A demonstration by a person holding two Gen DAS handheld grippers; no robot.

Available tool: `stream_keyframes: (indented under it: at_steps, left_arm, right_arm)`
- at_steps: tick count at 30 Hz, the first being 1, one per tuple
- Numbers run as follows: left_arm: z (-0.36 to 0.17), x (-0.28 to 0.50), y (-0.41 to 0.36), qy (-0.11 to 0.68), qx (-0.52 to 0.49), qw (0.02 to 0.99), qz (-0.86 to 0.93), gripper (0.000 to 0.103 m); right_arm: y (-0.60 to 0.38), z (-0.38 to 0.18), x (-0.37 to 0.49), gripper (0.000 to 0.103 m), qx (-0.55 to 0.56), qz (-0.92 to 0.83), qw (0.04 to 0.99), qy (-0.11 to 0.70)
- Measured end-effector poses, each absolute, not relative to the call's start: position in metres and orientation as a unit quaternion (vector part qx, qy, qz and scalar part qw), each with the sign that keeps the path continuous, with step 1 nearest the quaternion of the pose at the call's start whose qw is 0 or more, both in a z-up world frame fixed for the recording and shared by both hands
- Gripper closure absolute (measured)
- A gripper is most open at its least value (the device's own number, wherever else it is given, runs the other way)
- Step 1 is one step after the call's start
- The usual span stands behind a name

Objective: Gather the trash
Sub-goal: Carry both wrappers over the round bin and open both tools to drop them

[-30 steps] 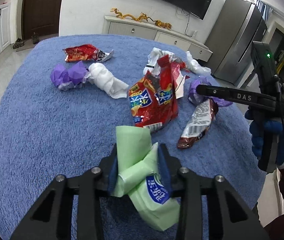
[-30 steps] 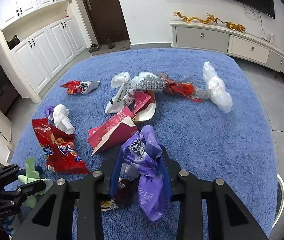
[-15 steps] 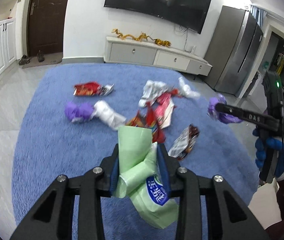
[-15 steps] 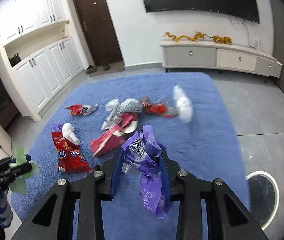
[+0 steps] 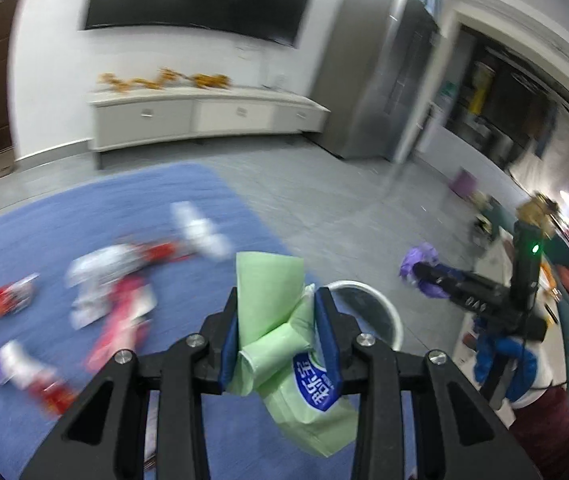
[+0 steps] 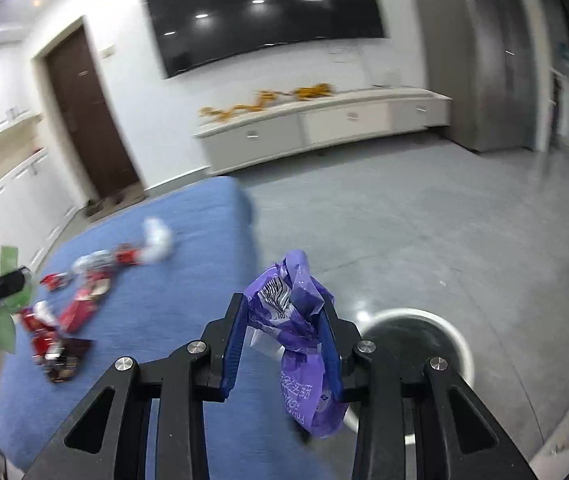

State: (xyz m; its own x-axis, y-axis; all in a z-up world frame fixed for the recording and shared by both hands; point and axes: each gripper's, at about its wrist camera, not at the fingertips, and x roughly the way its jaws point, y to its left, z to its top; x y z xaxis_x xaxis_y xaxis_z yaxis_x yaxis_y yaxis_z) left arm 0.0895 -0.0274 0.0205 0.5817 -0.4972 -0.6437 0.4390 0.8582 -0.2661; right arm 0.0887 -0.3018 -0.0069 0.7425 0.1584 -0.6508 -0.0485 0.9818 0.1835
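Note:
My left gripper (image 5: 280, 332) is shut on a light green tissue pack wrapper (image 5: 284, 344) and holds it in the air. Just behind it stands a round white-rimmed bin (image 5: 368, 308) on the grey floor. My right gripper (image 6: 284, 336) is shut on a crumpled purple wrapper (image 6: 296, 332), with the same bin (image 6: 416, 340) just to its right. The right gripper also shows in the left wrist view (image 5: 424, 276), off to the right. Several wrappers (image 5: 116, 280) lie blurred on the blue rug (image 5: 12, 248).
A white low cabinet (image 6: 324, 124) with gold dragon figures stands against the far wall under a black TV (image 6: 264, 12). A grey fridge (image 5: 380, 72) stands to the right. A dark door (image 6: 84, 112) is at the left. Cluttered furniture (image 5: 564, 272) is at the far right.
Both grippers have lifted and swung right, away from the rug's trash pile toward the bin, which has come into view. Each still holds its wrapper.

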Motion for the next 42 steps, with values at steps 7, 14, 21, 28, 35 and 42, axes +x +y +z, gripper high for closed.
stream_keyframes:
  at_steps: [7, 14, 21, 28, 35, 42]
  left_arm:
    - [-0.014, 0.166, -0.177, 0.429, -0.003, 0.841, -0.329, 0.068]
    - [-0.076, 0.208, -0.264, 0.489, 0.004, 0.802, -0.343, 0.062]
    - [-0.119, 0.230, -0.302, 0.533, -0.018, 0.772, -0.345, 0.038]
    - [-0.118, 0.218, -0.312, 0.529, -0.015, 0.777, -0.341, 0.037]
    - [-0.070, 0.187, -0.282, 0.466, -0.018, 0.819, -0.333, 0.037]
    - [-0.005, 0.144, -0.221, 0.396, -0.039, 0.860, -0.320, 0.037]
  right_arm:
    - [-0.397, -0.061, 0.099, 0.071, 0.142, -0.020, 0.912, 0.384]
    - [-0.442, -0.121, 0.119, 0.070, 0.172, -0.047, 0.887, 0.426]
    - [-0.452, -0.164, 0.130, 0.058, 0.184, -0.058, 0.867, 0.459]
    - [-0.462, -0.166, 0.116, 0.054, 0.188, -0.078, 0.864, 0.460]
    - [-0.457, -0.123, 0.097, 0.054, 0.176, -0.090, 0.885, 0.422]
    - [-0.417, -0.043, 0.074, 0.053, 0.147, -0.068, 0.921, 0.355]
